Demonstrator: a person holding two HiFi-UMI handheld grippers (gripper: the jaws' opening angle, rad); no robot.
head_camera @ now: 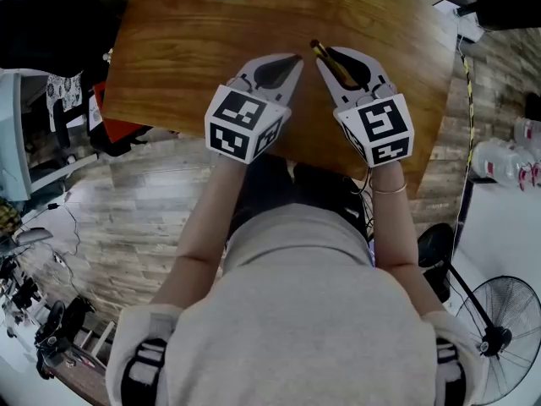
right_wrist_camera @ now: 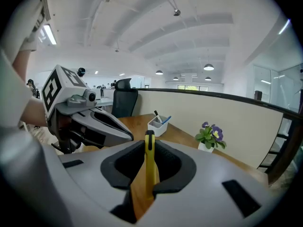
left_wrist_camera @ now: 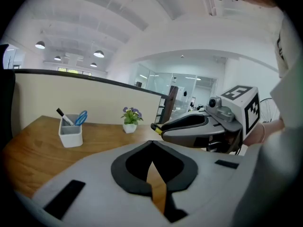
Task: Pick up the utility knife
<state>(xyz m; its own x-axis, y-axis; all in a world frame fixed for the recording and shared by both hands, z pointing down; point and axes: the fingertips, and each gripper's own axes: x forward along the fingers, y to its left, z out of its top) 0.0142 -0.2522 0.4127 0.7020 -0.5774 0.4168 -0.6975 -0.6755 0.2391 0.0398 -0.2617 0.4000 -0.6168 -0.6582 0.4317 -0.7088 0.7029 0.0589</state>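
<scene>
1. The table [head_camera: 186, 49] is wood with visible grain, smooth, with a soft satin sheen.
2. The left gripper [left_wrist_camera: 152, 141] and right gripper [right_wrist_camera: 149, 140] have matt grey plastic shells; their pads [left_wrist_camera: 120, 173] look like matt black rubber.
3. The utility knife [right_wrist_camera: 151, 161] has a glossy yellow plastic body.
4. The pen holder [left_wrist_camera: 70, 135] is smooth white plastic.
5. The person's shirt [head_camera: 313, 311] is soft, matt, pale cloth.
6. The floor [head_camera: 127, 201] looks like dull wood planks.
</scene>
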